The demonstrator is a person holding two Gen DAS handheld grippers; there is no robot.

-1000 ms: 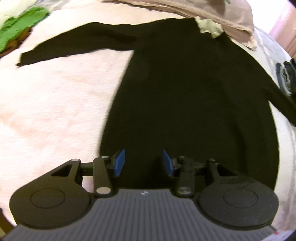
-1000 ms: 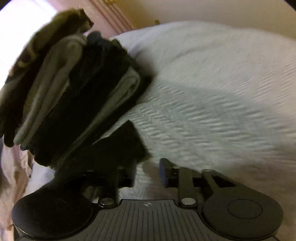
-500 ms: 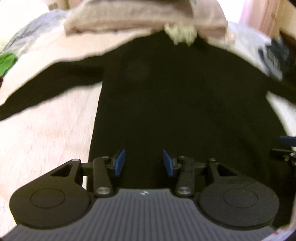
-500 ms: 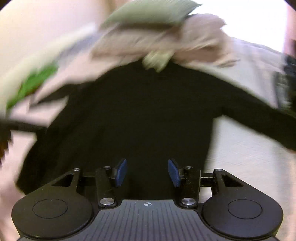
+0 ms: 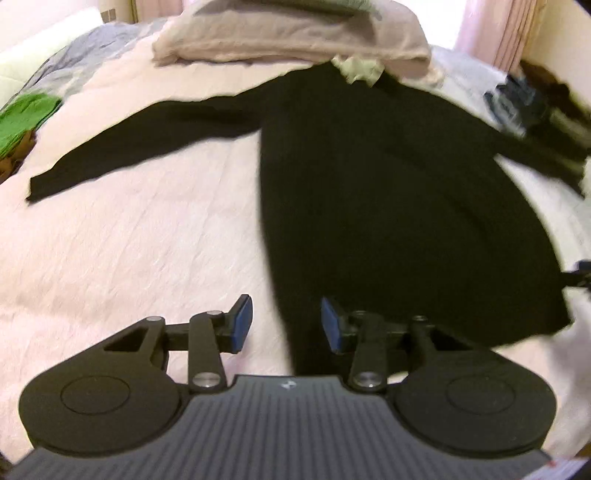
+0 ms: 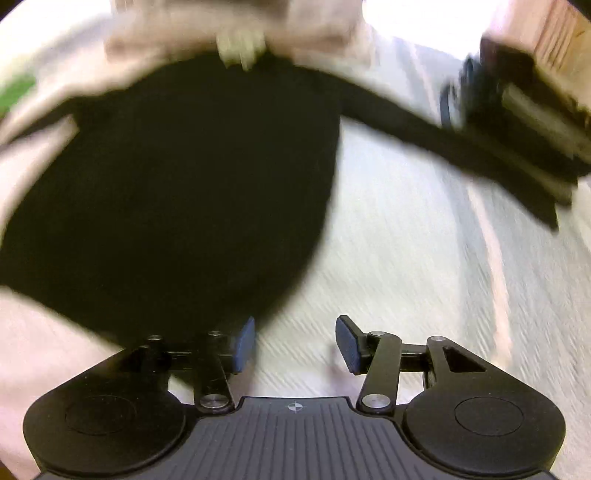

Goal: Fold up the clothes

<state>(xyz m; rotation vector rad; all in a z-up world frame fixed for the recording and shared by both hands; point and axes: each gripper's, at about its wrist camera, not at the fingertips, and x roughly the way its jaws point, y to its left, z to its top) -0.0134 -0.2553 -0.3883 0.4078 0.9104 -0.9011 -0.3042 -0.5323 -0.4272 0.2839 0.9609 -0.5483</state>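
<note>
**Black sweater spread flat on the bed; both tongs apart and empty**

The bed [image 5: 110, 258], under a pale pink cover, fills my left view. The black sweater [image 5: 388, 192] lies flat on it, one sleeve running to 9 o'clock, the other to 3 o'clock. At 12 o'clock a beige folded pile [image 5: 288, 33] touches the collar. A dark stack of clothes [image 6: 528, 122] lies at 2 o'clock in my blurred right view. A green garment [image 5: 26, 118] sits at 10 o'clock. My left tongs [image 5: 284, 325] are apart over the hem's left corner; my right tongs [image 6: 295, 345] are apart just beside its right corner.
</note>
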